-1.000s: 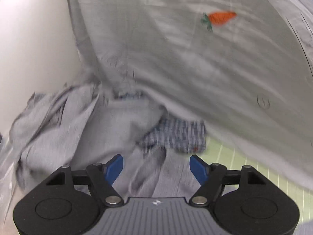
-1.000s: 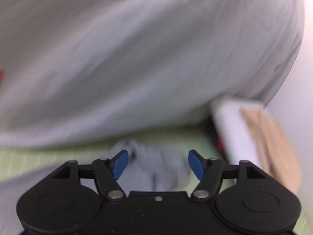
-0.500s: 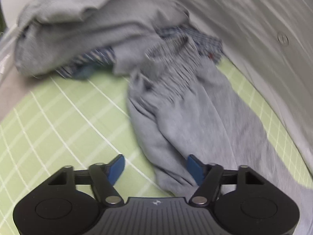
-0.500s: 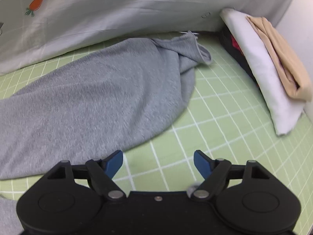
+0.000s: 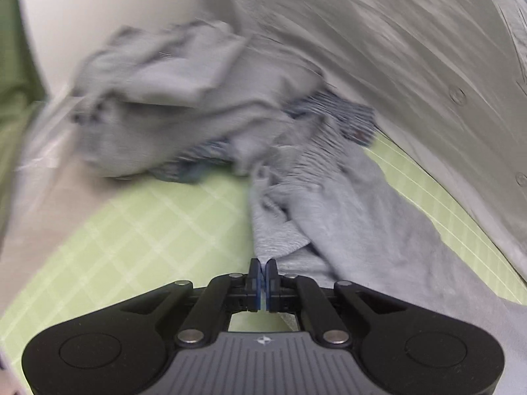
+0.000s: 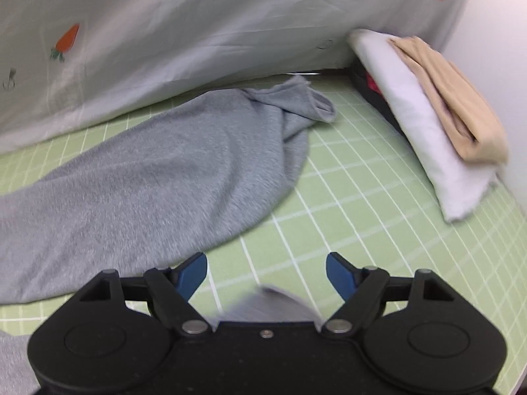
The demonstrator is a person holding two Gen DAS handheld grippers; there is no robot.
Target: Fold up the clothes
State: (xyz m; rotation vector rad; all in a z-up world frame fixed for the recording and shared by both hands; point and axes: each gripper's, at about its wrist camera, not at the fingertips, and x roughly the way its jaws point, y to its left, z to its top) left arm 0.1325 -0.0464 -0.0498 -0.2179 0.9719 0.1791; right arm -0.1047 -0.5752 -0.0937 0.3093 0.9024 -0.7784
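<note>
Grey sweatpants [image 5: 332, 217] lie stretched across the green grid mat [image 5: 158, 240]. My left gripper [image 5: 263, 271] is shut on the edge of their waistband end, which bunches just ahead of the fingers. In the right wrist view a leg of the grey sweatpants [image 6: 171, 177] runs from the left edge to a crumpled cuff [image 6: 316, 105]. My right gripper [image 6: 266, 271] stands open low over the mat, and a corner of grey fabric [image 6: 270, 306] shows just below and between its fingers.
A heap of grey and blue-checked clothes [image 5: 171, 105] sits at the mat's far left. A pale sheet with a carrot print [image 6: 66, 39] hangs along the back. Folded white and beige garments [image 6: 438, 125] are stacked at the right by the wall.
My left gripper went from open to shut on the sweatpants' edge. The right gripper dropped closer to the mat and grey fabric now shows between its fingers.
</note>
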